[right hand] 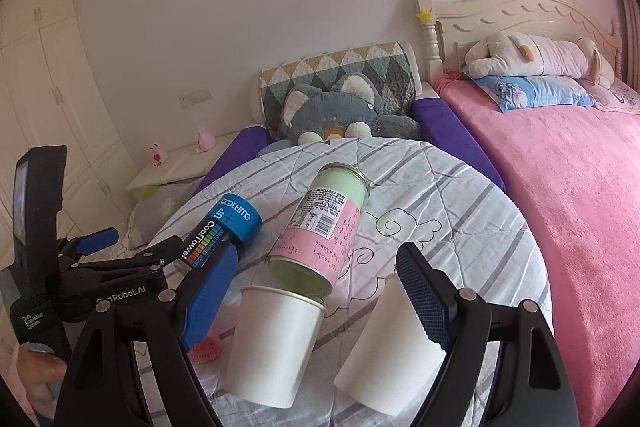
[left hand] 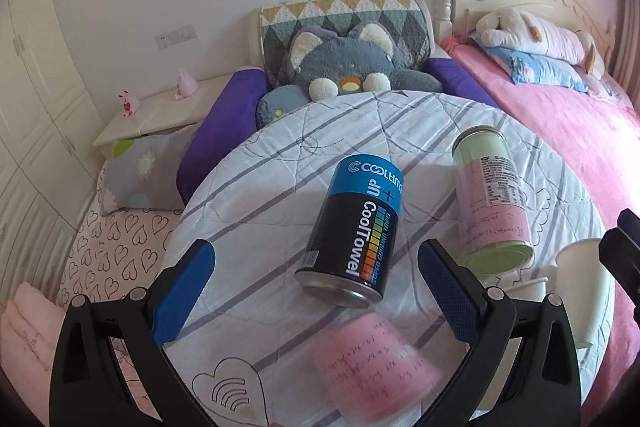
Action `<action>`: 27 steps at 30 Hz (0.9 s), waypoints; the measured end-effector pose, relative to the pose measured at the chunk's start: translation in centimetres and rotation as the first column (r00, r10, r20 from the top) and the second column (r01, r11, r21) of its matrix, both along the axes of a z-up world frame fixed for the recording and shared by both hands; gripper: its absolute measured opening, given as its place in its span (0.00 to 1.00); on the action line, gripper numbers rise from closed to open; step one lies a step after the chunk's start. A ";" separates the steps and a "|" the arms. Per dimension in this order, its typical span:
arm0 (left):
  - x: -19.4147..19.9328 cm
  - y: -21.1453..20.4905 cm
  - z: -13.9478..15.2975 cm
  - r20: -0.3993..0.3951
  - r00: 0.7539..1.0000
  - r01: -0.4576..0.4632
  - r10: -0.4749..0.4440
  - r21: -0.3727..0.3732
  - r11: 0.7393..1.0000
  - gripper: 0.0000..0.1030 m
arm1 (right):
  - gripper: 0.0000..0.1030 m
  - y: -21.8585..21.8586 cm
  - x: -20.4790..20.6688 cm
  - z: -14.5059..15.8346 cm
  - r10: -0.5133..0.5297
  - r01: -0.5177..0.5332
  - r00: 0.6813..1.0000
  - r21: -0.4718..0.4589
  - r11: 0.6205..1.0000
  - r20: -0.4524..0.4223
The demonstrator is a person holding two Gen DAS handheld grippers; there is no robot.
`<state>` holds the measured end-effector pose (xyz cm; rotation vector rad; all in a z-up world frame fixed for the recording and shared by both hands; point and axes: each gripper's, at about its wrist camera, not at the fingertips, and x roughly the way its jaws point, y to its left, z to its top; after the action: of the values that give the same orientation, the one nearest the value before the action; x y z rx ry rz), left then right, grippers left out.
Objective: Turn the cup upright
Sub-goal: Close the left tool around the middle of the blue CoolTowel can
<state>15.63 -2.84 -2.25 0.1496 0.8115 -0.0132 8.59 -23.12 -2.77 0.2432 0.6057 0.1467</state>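
Observation:
Two white paper cups lie on their sides on the striped quilt [right hand: 460, 195]. In the right wrist view one cup [right hand: 276, 343] lies between my right gripper's [right hand: 316, 299] open fingers, its rim against a green and pink can [right hand: 324, 227]. The second cup [right hand: 388, 351] lies beside the right finger. A pink cup [left hand: 372, 367] lies blurred low between my left gripper's [left hand: 316, 283] open fingers. A white cup [left hand: 576, 275] shows at the right edge there.
A blue and black CoolTowel can [left hand: 356, 227] lies on the quilt ahead of the left gripper, the green and pink can [left hand: 492, 195] to its right. A grey plush cat [left hand: 344, 63] sits at the head. A pink bed [right hand: 560, 167] lies right, a nightstand [left hand: 160, 115] left.

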 end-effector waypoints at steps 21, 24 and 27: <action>7.5 -1.6 -4.3 -0.203 0.978 0.060 -0.052 0.036 0.998 1.00 | 0.81 -0.1 5.3 -2.1 0.042 -0.040 0.998 0.039 0.998 -0.045; 7.6 -1.6 -4.4 -0.213 0.975 0.064 -0.057 0.026 0.998 1.00 | 0.81 0.1 5.5 -2.2 0.050 -0.048 0.997 0.040 0.998 -0.051; 7.5 -1.7 -4.3 -0.212 0.975 0.069 -0.061 0.032 0.997 1.00 | 0.81 0.2 5.6 -2.3 0.055 -0.053 0.997 0.040 0.998 -0.053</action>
<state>23.11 -4.56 -6.53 0.2148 1.0195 -0.0760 14.19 -22.87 -5.09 0.2694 0.6635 0.2046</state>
